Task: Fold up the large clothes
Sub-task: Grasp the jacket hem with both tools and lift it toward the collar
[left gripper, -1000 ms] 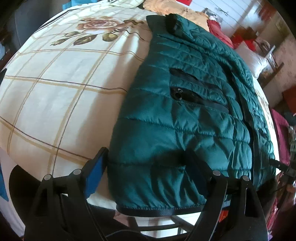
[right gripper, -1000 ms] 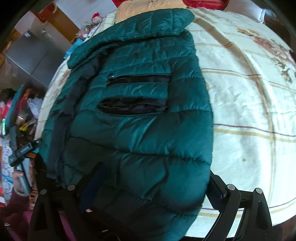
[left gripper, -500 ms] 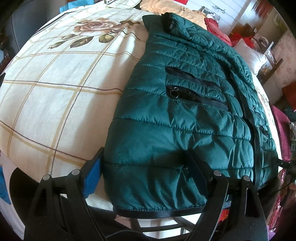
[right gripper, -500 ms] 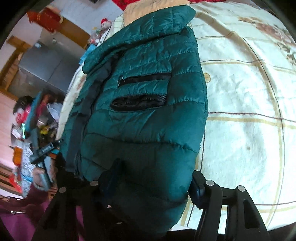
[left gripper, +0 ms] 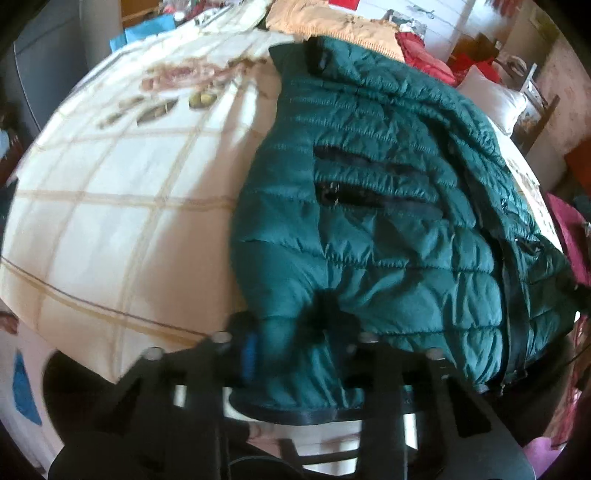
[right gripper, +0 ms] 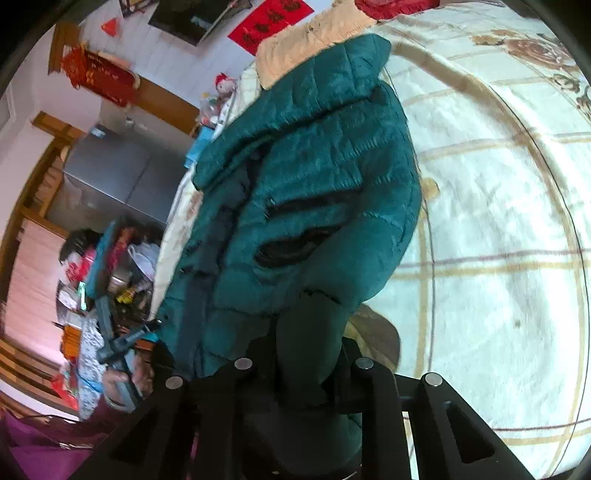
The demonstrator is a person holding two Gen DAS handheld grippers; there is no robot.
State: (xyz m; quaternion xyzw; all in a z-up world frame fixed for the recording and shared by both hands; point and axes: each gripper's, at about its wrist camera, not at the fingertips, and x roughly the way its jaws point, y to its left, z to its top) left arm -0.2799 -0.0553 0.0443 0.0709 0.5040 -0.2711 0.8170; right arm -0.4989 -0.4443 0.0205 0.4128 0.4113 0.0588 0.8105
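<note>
A dark green quilted puffer jacket (left gripper: 388, 221) lies lengthwise on a cream bed, collar at the far end, two black zip pockets on top. My left gripper (left gripper: 288, 332) is shut on the jacket's near hem, the fabric bunched between its fingers. In the right wrist view the same jacket (right gripper: 314, 192) is lifted and twisted at its near end. My right gripper (right gripper: 306, 350) is shut on that near hem, which hangs down over the jaws.
The cream bedspread (left gripper: 110, 206) with brown grid lines and rose prints spreads to the left. An orange blanket (left gripper: 332, 26) and red pillows (left gripper: 424, 55) lie at the head. A cluttered table (right gripper: 103, 277) and grey cabinet (right gripper: 110, 177) stand beside the bed.
Both grippers closed from wide open onto the jacket's near hem. The hem has bunched and lifted, and the right side has risen and tilted.
</note>
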